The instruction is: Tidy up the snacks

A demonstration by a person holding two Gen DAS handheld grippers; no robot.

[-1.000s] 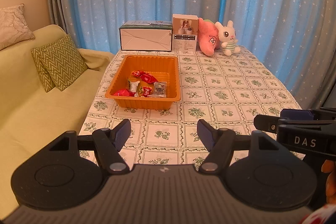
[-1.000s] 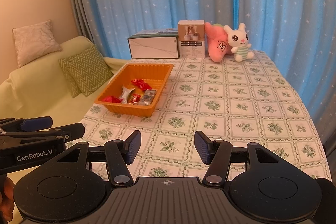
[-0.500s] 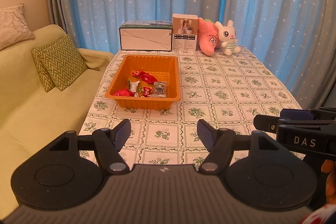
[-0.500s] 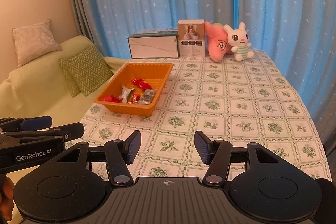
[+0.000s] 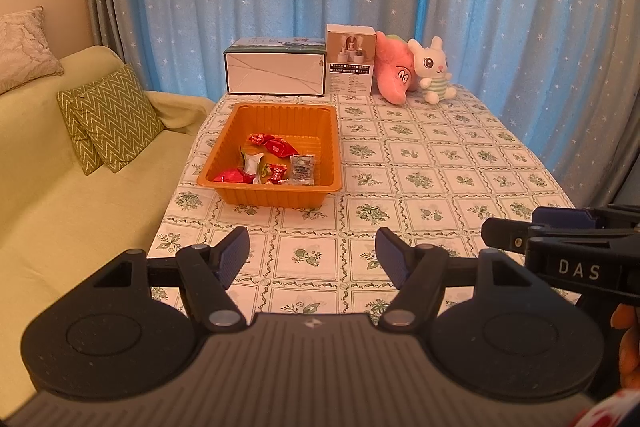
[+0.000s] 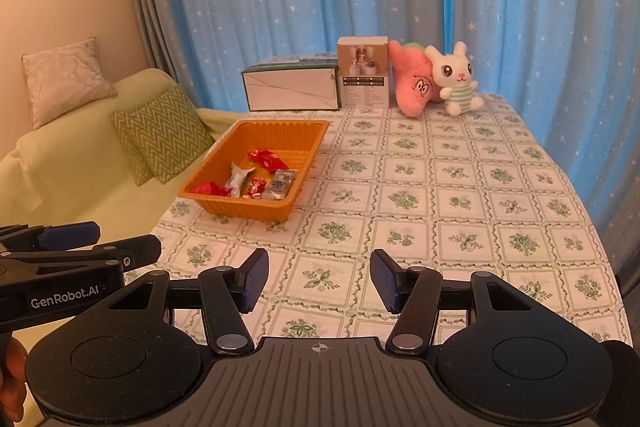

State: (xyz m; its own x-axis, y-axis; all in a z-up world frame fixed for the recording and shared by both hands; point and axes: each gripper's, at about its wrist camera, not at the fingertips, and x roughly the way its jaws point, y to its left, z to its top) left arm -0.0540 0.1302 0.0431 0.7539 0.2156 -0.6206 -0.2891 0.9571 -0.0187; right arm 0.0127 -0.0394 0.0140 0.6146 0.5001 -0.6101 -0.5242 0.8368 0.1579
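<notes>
An orange tray (image 5: 328,147) (image 6: 308,151) sits on the left part of the table and holds several wrapped snacks: red packets (image 5: 276,146) (image 6: 266,159), a white one (image 5: 251,163) and a clear one (image 5: 302,167). My left gripper (image 5: 313,259) hovers open over the table's near edge, short of the tray, with nothing between its fingers. My right gripper (image 6: 319,278) is open and empty too, to the right of the left one, which shows at the left edge of the right wrist view (image 6: 92,247).
The table has a green floral cloth (image 5: 440,163). At its far edge stand a white box (image 5: 276,75), a small carton (image 5: 351,61), a pink plush (image 5: 394,75) and a white rabbit plush (image 5: 430,69). A green sofa with cushions (image 5: 108,119) is left; blue curtains behind.
</notes>
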